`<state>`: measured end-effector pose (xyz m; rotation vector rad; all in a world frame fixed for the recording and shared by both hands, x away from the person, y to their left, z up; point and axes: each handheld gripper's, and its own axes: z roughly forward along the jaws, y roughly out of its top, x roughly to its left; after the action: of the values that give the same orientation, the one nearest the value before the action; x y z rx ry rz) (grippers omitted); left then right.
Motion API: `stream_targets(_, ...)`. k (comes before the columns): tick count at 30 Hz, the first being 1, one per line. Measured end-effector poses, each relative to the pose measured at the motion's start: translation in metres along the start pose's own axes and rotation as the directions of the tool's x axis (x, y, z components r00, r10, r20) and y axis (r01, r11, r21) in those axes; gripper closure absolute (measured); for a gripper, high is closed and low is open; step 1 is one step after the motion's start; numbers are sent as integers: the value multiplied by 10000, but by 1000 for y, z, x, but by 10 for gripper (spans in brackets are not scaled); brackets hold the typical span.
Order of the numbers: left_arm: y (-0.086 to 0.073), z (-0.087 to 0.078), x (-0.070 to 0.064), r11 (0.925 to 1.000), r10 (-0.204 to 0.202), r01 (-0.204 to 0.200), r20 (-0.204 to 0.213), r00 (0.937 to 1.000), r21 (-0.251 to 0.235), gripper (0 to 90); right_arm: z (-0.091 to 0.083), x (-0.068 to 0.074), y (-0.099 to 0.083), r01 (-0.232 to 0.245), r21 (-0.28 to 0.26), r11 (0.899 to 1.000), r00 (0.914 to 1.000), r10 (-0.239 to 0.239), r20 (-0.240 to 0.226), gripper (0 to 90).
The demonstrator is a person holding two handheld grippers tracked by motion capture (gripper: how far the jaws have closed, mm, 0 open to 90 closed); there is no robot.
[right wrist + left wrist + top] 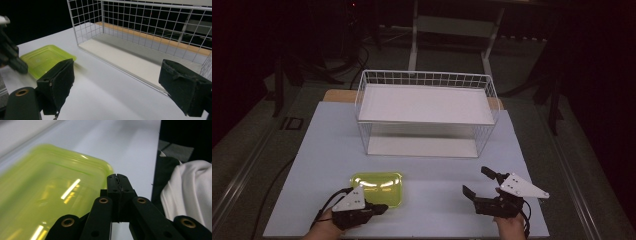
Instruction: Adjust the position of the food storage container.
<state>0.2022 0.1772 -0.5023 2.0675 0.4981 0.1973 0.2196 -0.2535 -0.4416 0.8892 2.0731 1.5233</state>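
Observation:
A translucent yellow-green plastic tray (377, 187) lies flat on the pale table, near its front left. My left gripper (382, 208) rests at the tray's near right corner, and in the left gripper view its jaws (117, 182) are pressed together with nothing between them, just beside the tray (50, 192). My right gripper (475, 181) hovers at the front right with its jaws wide apart and empty. The right gripper view shows those pads (60, 82) spread, with the tray (46, 60) and the left gripper (11, 58) off to the left.
A white wire rack (427, 112) with two solid shelves stands at the table's middle back; its lower shelf (130, 60) opens toward me. A bare stretch of the table (437, 200) lies between the grippers. White cloth (187, 192) hangs past the table edge.

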Motion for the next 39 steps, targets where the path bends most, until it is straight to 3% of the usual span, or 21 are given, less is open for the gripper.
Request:
stream_targets(2, -3, -14, 9, 9998, -41, 32, -471, 9989, -196, 900, 0, 1, 0, 15, -8, 10000, 10000, -15, 1, 130)
stream_targets(6, -14, -41, 28, 9996, 58, -98, -1513, 9885, -255, 900, 0, 2, 1, 54, -57, 10000, 10000, -54, 6, 130)
stream_targets(11, -38, -58, 53, 9988, -488, 459, -2085, 9768, -184, 900, 1, 3, 1, 114, 8, 9999, 9999, -114, -29, 130)
stream_targets(13, -46, -59, 58, 9989, -472, 478, -2246, 9733, -28, 900, 1, 3, 1, 130, 22, 9999, 9999, -130, -8, 130)
stream_targets(20, -57, -52, 65, 9981, -537, 592, -2163, 9749, 189, 900, 2, 3, 0, 86, 66, 9999, 10000, -86, 6, 130)
stream_targets(25, -51, -49, 62, 9984, -509, 545, -2042, 9776, 119, 900, 3, 2, -1, 69, 88, 9999, 10000, -69, -36, 130)
stream_targets(32, -42, -32, 59, 9989, -344, 392, -1696, 9849, 250, 900, 3, 3, 0, 96, 77, 9999, 9999, -95, -75, 130)
stream_targets(39, -35, -15, 58, 9980, -542, 581, -1293, 9901, 264, 900, 1, 1, 0, 183, 32, 9998, 9998, -183, 41, 130)
